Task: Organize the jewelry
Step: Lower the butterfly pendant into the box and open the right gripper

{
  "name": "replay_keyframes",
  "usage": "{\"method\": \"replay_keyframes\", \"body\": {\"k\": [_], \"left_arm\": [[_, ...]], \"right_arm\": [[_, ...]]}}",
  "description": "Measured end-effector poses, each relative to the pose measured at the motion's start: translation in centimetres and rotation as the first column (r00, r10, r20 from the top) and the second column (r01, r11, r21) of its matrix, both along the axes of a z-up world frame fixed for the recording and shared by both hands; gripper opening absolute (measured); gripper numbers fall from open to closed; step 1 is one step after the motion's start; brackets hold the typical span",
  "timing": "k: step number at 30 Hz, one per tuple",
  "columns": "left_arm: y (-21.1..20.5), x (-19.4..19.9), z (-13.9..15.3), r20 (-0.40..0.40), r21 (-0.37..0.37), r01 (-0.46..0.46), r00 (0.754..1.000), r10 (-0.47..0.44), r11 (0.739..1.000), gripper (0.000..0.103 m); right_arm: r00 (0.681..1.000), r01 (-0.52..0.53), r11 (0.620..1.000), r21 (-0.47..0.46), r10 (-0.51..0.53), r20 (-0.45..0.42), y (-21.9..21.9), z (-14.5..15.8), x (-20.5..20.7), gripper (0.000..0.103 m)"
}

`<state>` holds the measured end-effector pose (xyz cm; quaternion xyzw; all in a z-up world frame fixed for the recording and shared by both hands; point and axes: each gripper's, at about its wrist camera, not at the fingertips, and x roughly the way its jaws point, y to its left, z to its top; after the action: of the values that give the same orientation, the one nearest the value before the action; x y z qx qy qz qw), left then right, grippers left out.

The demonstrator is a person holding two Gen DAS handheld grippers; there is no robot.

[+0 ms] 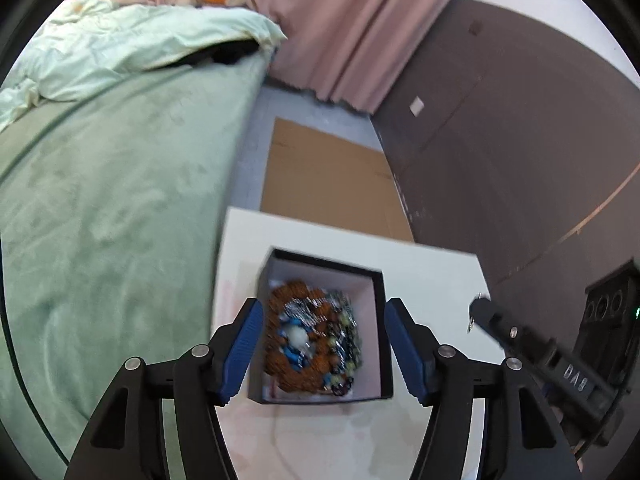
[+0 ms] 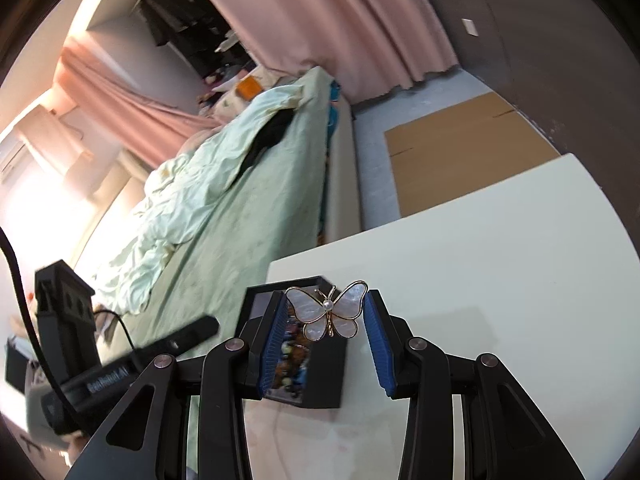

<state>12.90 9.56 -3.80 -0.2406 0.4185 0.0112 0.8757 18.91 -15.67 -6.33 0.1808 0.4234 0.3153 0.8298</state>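
A black open box [image 1: 380, 320] with a white lining stands on a white table [image 1: 432, 280]. It holds a tangle of beaded jewelry [image 1: 312, 340]. My left gripper [image 1: 320, 344] is open, its blue pads on either side of the box. My right gripper [image 2: 326, 312] is shut on a pearly butterfly brooch [image 2: 328, 310] with a gold rim, held by its wing tips just above and right of the box [image 2: 324, 376]. The right gripper's tip also shows in the left wrist view [image 1: 480, 308], and the left gripper shows in the right wrist view [image 2: 132, 364].
A bed with a green cover [image 1: 112, 208] lies left of the table. Flat cardboard [image 1: 328, 176] lies on the floor beyond it. A dark wall [image 1: 520, 140] runs on the right, pink curtains [image 1: 340, 32] at the back.
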Motion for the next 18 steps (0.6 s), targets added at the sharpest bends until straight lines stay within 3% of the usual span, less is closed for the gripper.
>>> {"method": "replay_keyframes", "body": {"k": [14, 17, 18], "left_arm": [[4.7, -2.5, 2.1, 0.062, -0.037, -0.107, 0.992, 0.109, 0.994, 0.065], [5.0, -2.9, 2.2, 0.066, -0.043, -0.113, 0.991, 0.116, 0.993, 0.065], [5.0, -2.9, 2.2, 0.067, -0.043, -0.112, 0.991, 0.115, 0.993, 0.065]], "right_arm": [[0.992, -0.125, 0.979, 0.160, 0.123, 0.025, 5.0, 0.0, -1.8, 0.042], [0.987, -0.158, 0.976, 0.150, 0.160, -0.002, 6.3, -0.5, -1.9, 0.062], [0.988, -0.154, 0.978, 0.141, 0.156, -0.002, 6.4, -0.6, -2.0, 0.063]]}}
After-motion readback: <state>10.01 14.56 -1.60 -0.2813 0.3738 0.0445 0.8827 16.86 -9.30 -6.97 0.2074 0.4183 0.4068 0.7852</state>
